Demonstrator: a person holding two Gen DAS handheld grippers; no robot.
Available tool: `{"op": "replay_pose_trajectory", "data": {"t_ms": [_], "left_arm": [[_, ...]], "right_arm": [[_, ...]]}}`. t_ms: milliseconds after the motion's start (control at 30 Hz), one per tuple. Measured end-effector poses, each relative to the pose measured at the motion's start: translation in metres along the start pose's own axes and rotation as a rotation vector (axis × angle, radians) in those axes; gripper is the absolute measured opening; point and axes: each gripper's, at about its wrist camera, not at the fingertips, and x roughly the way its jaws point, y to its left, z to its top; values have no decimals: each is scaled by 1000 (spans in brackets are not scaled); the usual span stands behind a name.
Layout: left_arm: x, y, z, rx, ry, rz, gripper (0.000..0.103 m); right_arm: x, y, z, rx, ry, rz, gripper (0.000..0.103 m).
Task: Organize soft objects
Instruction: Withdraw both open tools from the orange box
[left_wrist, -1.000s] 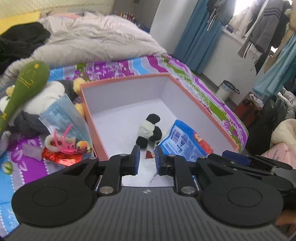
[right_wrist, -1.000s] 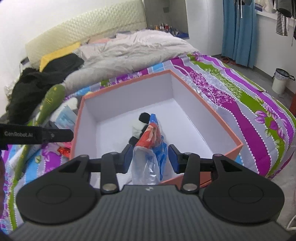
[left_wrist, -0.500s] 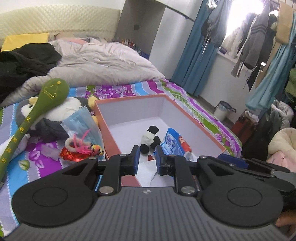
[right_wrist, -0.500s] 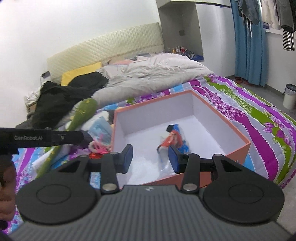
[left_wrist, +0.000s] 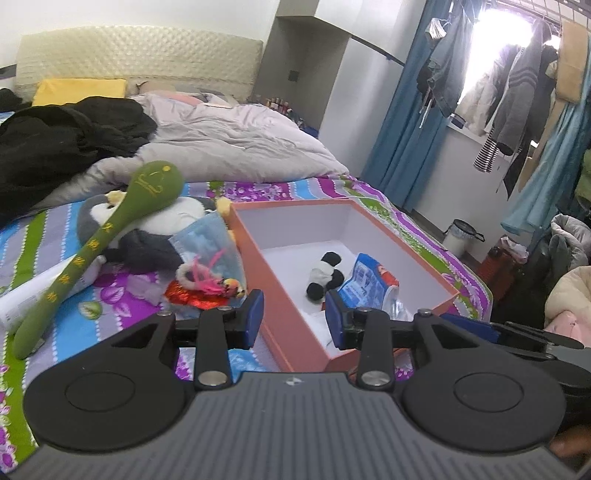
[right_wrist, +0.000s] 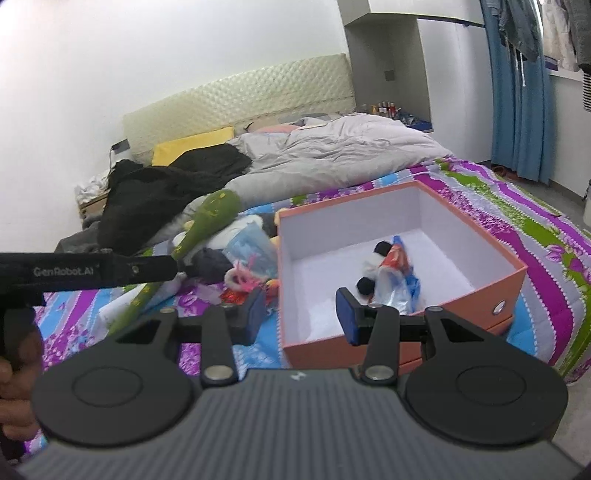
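- Left wrist view: left gripper (left_wrist: 294, 318) spread wide, holding nothing, straddling near corner of orange box (left_wrist: 275, 291); panda toy (left_wrist: 325, 275) and blue packet (left_wrist: 364, 282) inside; green plush spoon (left_wrist: 99, 245) outside, long axis slanting, bowl end away.
- Right wrist view: right gripper (right_wrist: 302, 317) released, empty, before box front rim (right_wrist: 402, 325); alone showing box's right outer wall.

A grey duvet (left_wrist: 236, 147) lay bunched across the bed's head end, black clothes (left_wrist: 62, 140) beside a yellow pillow (left_wrist: 79, 90).

Panda plush (left_wrist: 325, 275) lying in orange box (left_wrist: 284, 325)
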Motion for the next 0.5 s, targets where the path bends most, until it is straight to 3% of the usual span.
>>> {"op": "replay_pose_trajectory", "data": {"t_ms": [500], "left_arm": [[-48,38,-38,-62,-2,39,42]], "right_arm": [[-16,50,-43,-45,80,39,45]]}}
